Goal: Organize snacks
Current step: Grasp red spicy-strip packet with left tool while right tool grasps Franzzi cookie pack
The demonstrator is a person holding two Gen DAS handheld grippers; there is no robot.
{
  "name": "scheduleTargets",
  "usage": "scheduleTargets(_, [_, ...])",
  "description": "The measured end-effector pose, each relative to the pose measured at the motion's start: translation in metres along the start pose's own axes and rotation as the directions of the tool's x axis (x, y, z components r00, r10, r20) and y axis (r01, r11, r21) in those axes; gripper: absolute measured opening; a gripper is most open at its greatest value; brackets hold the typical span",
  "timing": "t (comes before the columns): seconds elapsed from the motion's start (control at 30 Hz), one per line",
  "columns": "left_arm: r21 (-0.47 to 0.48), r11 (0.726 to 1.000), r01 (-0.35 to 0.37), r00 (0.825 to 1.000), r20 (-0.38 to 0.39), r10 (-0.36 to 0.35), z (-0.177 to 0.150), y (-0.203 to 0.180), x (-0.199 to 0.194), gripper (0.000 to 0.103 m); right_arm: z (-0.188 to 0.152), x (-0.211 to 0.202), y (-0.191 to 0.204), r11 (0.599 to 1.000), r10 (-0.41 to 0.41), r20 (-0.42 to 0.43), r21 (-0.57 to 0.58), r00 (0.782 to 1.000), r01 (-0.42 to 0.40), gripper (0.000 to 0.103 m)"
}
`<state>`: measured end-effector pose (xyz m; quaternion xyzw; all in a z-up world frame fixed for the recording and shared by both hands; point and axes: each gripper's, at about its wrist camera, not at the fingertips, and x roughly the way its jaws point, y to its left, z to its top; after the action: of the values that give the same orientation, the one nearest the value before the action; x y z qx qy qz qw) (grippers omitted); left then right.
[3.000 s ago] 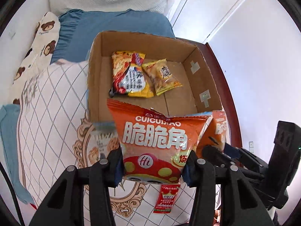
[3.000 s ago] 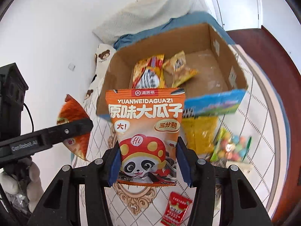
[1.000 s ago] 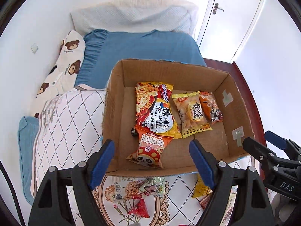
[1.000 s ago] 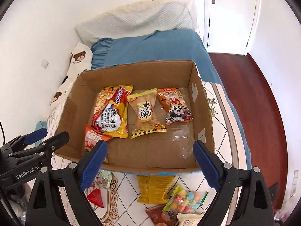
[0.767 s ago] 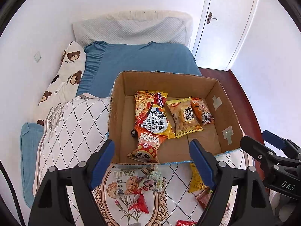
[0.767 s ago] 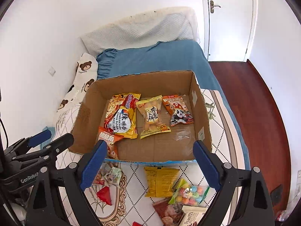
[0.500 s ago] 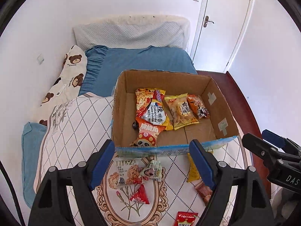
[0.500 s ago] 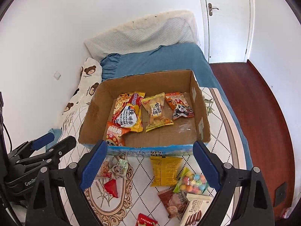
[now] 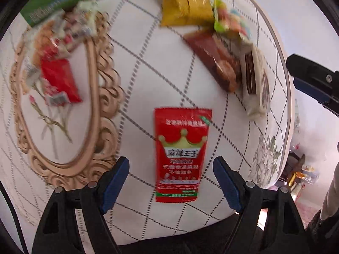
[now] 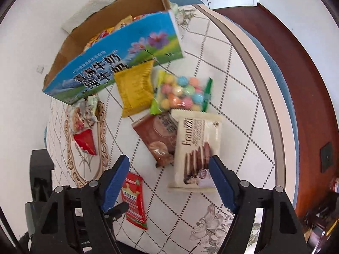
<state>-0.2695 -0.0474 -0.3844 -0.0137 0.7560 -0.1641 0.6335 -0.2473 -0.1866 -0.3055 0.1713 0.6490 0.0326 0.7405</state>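
Observation:
My left gripper (image 9: 171, 173) is open, low over a flat red crown-printed packet (image 9: 181, 154) whose lower end lies between the jaws; the packet also shows in the right wrist view (image 10: 134, 199). My right gripper (image 10: 169, 174) is open and empty, just in front of a white wafer pack (image 10: 196, 148) and a brown cookie pack (image 10: 157, 137). Beyond them lie a colourful candy bag (image 10: 182, 93) and a yellow bag (image 10: 135, 89). The cardboard box (image 10: 118, 50) with a blue printed side holds several snacks at the back.
A small red snack (image 10: 84, 142) and mixed small packets (image 10: 84, 114) lie on the ornate quilt print at the left. The quilted bed edge (image 10: 273, 114) runs along the right, with red-brown floor (image 10: 296, 67) beyond. The right gripper's arm shows in the left view (image 9: 313, 78).
Both grippers have let go of their snack bags into the box, pulled back, then dropped low toward the loose snacks on the quilt. The left now straddles the red packet.

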Motion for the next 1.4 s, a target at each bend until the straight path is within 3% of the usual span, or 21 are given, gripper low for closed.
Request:
scheduleTargets(0.1, [0.003, 0.999, 0.034, 0.995, -0.092, -0.033, -0.001, -0.008, 0.034, 0.081, -0.003, 0.008, -0.019, 0.999, -0.010, -0.008, 0.037, 1.000, 0.011, 0.080])
scheduleTargets(0.17, [-0.007, 1.000, 0.016, 0.998, -0.068, -0.016, -0.001, -0.009, 0.039, 0.080, 0.000, 0.016, -0.028, 0.998, -0.007, -0.019, 0.058, 1.000, 0.008, 0.080])
scheduleTargets(0.2, [-0.019, 1.000, 0.015, 0.998, -0.055, -0.016, -0.002, -0.009, 0.038, 0.075, 0.002, 0.022, -0.032, 0.998, -0.006, -0.032, 0.066, 0.999, 0.008, 0.080])
scheduleTargets(0.27, [-0.038, 0.999, -0.001, 1.000, -0.019, 0.000, -0.001, -0.006, 0.030, 0.056, 0.008, 0.033, -0.037, 0.997, -0.001, -0.051, 0.081, 0.999, 0.005, 0.080])
scheduleTargets(0.33, [-0.065, 0.998, -0.003, 1.000, 0.001, 0.003, 0.001, 0.001, 0.022, 0.049, 0.012, 0.047, -0.041, 0.995, 0.003, -0.077, 0.101, 0.997, 0.004, 0.080])
scheduleTargets(0.43, [-0.125, 0.991, -0.046, 0.997, 0.051, 0.053, 0.006, 0.018, 0.008, 0.049, 0.014, 0.067, -0.043, 0.994, 0.015, -0.119, 0.112, 0.993, -0.001, 0.079])
scheduleTargets(0.47, [-0.150, 0.988, -0.049, 0.997, 0.059, 0.058, 0.008, 0.025, 0.004, 0.049, 0.014, 0.071, -0.041, 0.994, 0.020, -0.126, 0.112, 0.992, -0.006, 0.073])
scheduleTargets(0.53, [-0.206, 0.978, -0.030, 0.997, 0.065, 0.044, 0.011, 0.039, 0.000, 0.049, 0.011, 0.078, -0.036, 0.996, 0.018, -0.139, 0.091, 0.990, -0.005, 0.063])
scheduleTargets(0.67, [-0.263, 0.965, -0.003, 0.998, 0.066, 0.021, 0.012, 0.055, 0.000, 0.049, -0.001, 0.078, -0.020, 1.000, -0.019, -0.136, -0.002, 0.991, 0.019, 0.063])
scheduleTargets(0.93, [-0.243, 0.970, 0.017, 0.999, 0.046, -0.006, -0.001, 0.054, 0.013, 0.051, -0.046, 0.081, -0.002, 0.993, -0.068, -0.197, -0.111, 0.978, 0.047, 0.063])
scheduleTargets(1.03, [-0.230, 0.973, 0.025, 0.999, 0.028, -0.020, 0.007, 0.056, 0.016, 0.054, -0.047, 0.087, -0.007, 0.996, -0.058, -0.219, -0.078, 0.974, 0.042, 0.064])
scheduleTargets(1.23, [-0.170, 0.985, -0.017, 1.000, 0.010, 0.019, 0.025, 0.050, 0.019, 0.054, -0.038, 0.095, -0.013, 1.000, -0.022, -0.236, -0.009, 0.971, 0.020, 0.065])
scheduleTargets(1.4, [-0.155, 0.987, -0.044, 0.998, 0.028, 0.049, 0.021, 0.031, 0.019, 0.048, -0.037, 0.085, -0.019, 0.999, -0.028, -0.202, -0.034, 0.979, 0.021, 0.062])
